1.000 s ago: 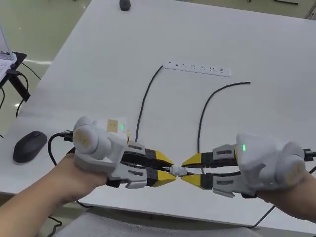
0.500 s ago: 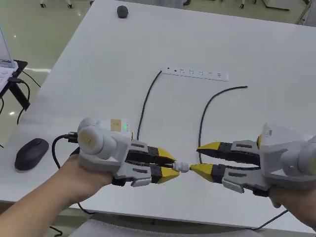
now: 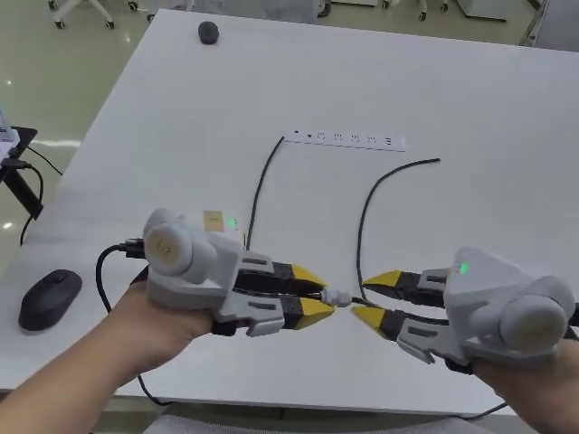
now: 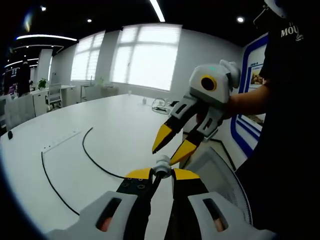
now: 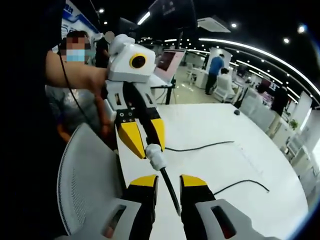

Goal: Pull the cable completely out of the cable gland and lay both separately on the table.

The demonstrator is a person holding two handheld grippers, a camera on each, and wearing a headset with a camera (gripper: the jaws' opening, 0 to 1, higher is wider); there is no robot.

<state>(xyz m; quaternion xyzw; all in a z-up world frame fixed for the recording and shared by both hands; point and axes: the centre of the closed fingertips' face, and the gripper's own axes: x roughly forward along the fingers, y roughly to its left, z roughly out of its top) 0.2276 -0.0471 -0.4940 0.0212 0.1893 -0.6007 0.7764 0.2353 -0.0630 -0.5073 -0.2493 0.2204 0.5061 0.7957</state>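
Observation:
A small white cable gland (image 3: pixel 337 297) sits between the yellow tips of my left gripper (image 3: pixel 324 298), which is shut on it just above the table's near edge. A thin black cable (image 3: pixel 362 217) leaves the gland and curves away across the white table to its free end. My right gripper (image 3: pixel 364 299) faces the left one, open, its tips either side of the cable just behind the gland. In the left gripper view the gland (image 4: pixel 161 166) sits in my shut jaws. In the right gripper view the cable (image 5: pixel 170 189) runs untouched between my open right gripper (image 5: pixel 169 181).
A white power strip (image 3: pixel 342 140) lies mid-table with its own black cord (image 3: pixel 258 194) running toward me. A black mouse (image 3: pixel 50 298) rests at the left edge and a dark round object (image 3: pixel 208 32) at the far side. A mesh chair (image 5: pixel 85 175) is below.
The right gripper, closed up against the gland a second ago, has opened, drawn back to the right along the cable and come close again. The left gripper keeps hold of the gland.

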